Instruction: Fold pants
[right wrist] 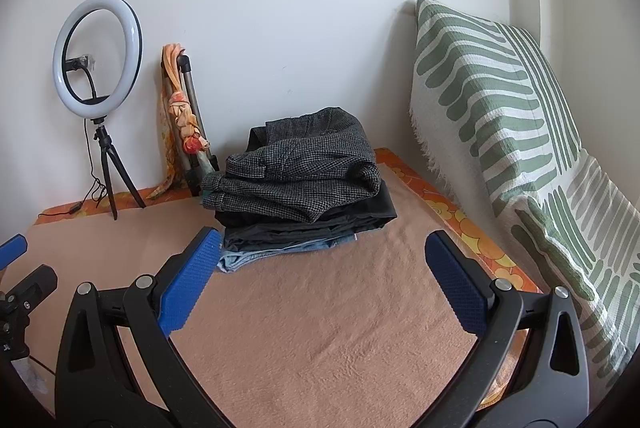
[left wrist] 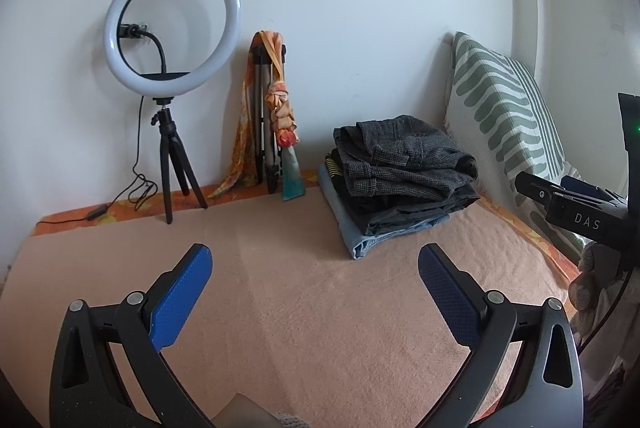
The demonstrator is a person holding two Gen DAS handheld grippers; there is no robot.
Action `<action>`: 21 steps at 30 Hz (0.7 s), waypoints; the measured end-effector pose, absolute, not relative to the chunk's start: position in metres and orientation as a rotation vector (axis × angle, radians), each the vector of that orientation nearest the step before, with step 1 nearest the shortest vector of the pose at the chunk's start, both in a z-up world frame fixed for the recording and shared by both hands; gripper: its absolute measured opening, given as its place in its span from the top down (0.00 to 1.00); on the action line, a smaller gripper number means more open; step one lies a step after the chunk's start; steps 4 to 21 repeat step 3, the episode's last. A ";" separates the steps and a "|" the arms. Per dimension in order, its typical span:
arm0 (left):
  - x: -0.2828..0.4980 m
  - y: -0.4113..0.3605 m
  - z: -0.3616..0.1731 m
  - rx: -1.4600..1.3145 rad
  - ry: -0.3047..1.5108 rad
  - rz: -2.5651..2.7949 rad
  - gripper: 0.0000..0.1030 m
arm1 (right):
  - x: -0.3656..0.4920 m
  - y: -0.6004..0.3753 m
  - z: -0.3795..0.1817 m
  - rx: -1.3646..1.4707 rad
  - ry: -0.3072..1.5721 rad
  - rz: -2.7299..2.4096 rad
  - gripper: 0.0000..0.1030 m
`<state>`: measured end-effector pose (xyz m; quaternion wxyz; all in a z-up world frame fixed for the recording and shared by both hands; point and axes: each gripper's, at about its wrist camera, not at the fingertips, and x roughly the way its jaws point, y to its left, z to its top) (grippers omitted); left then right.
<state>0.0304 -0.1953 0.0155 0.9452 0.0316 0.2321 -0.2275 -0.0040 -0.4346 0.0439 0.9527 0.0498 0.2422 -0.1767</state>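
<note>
Blue pads line both our claws, and both stand spread wide with nothing between the fingers. Our left gripper (left wrist: 314, 270) hangs over the bare peach blanket (left wrist: 280, 308) at the bottom of its frame, its pads (left wrist: 180, 300) touching no cloth that we can see. Our right gripper (right wrist: 322, 256) is just as wide apart and also grips nothing; its left pad (right wrist: 188, 280) sits in front of the near corner of the stack of pants (right wrist: 300, 187), but we cannot tell whether it touches the stack or only overlaps it in the view. That stack lies folded in the middle of the right wrist frame and right of centre in the left wrist frame (left wrist: 400, 179): grey houndstooth pants (right wrist: 296, 167) on top, dark ones under them, pale denim (right wrist: 240, 260) at the bottom. A green-striped pillow (right wrist: 500, 115) leans against the wall at the right, near the stack but apart from it. At the upper left a lit ring light (left wrist: 172, 27) stands on a small black tripod (left wrist: 176, 167), its cable trailing along the orange patterned edge. Between light and stack a folded tripod (left wrist: 266, 115) leans on the wall with an orange scarf (left wrist: 280, 107) knotted round it. Part of the right gripper's body shows at the right edge of the left wrist frame.
</note>
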 end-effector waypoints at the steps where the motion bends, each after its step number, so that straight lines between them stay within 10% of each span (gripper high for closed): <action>1: 0.031 -0.194 0.016 0.061 0.474 -0.462 0.00 | -0.004 -0.434 0.044 0.101 0.492 -0.360 0.00; 21: 0.031 -0.193 0.017 0.061 0.472 -0.455 0.00 | -0.003 -0.434 0.042 0.101 0.496 -0.359 0.00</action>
